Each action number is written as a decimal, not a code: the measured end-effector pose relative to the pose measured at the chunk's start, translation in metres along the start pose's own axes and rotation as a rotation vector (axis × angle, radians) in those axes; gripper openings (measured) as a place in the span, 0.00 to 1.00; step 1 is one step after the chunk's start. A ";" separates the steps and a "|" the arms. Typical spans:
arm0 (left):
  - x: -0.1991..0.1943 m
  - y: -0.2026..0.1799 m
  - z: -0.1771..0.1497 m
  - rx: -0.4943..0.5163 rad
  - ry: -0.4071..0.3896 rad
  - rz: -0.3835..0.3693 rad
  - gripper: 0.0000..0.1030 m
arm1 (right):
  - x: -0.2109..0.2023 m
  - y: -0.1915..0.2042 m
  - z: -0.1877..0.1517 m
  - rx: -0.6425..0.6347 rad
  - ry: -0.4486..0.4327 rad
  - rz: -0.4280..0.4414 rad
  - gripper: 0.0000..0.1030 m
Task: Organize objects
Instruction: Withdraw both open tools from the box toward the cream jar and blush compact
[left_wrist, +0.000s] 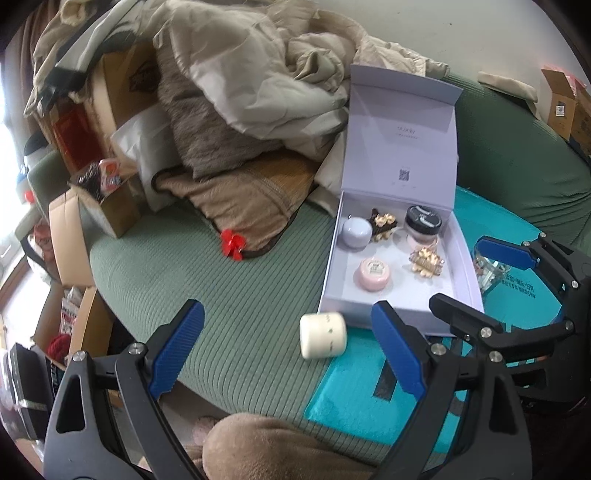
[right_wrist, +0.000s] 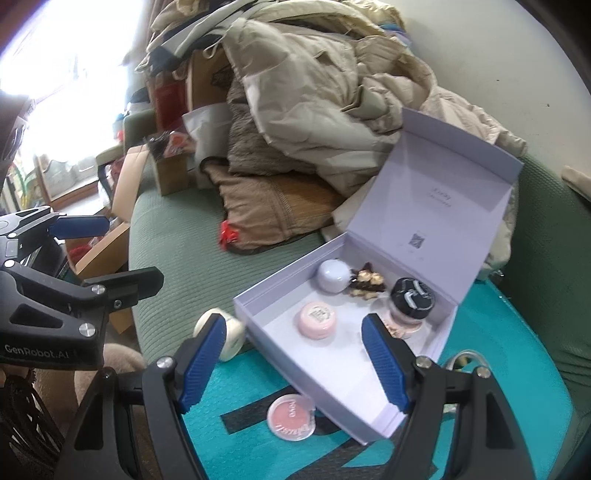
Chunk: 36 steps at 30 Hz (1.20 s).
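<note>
Lavender cardboard gift box (left_wrist: 402, 295), lid up, on a teal mat (right_wrist: 258, 387) over the green sofa; inside: a lilac jar (left_wrist: 357, 232), pink tin (left_wrist: 373, 274), black-lidded jar (left_wrist: 423, 221) and two hair clips. Outside: cream jar (left_wrist: 323, 335) by the box's front corner; blush compact (right_wrist: 291, 416) on the mat. Step, seemingly: collecting strays. Left tongs (left_wrist: 288, 350) spread wide, empty, bracketing the cream jar; next move calls for closing on it. Right tongs (right_wrist: 295, 362) likewise wide, empty.
</note>
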<state>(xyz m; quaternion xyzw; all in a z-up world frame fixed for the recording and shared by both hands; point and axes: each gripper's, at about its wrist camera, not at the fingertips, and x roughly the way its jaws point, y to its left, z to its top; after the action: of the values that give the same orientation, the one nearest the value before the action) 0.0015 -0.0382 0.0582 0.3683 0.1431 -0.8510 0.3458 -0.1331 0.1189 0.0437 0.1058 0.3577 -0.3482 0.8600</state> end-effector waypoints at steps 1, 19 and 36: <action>0.001 0.002 -0.003 -0.004 0.005 0.002 0.89 | 0.001 0.002 -0.002 -0.005 0.005 0.005 0.74; 0.021 0.008 -0.057 -0.082 0.110 0.004 0.89 | 0.026 0.019 -0.049 -0.025 0.107 0.058 0.74; 0.052 -0.001 -0.081 -0.110 0.209 -0.019 0.89 | 0.045 -0.001 -0.091 0.040 0.176 0.055 0.74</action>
<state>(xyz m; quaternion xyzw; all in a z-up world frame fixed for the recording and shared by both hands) 0.0186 -0.0225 -0.0350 0.4343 0.2284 -0.8021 0.3404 -0.1609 0.1341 -0.0529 0.1630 0.4218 -0.3211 0.8321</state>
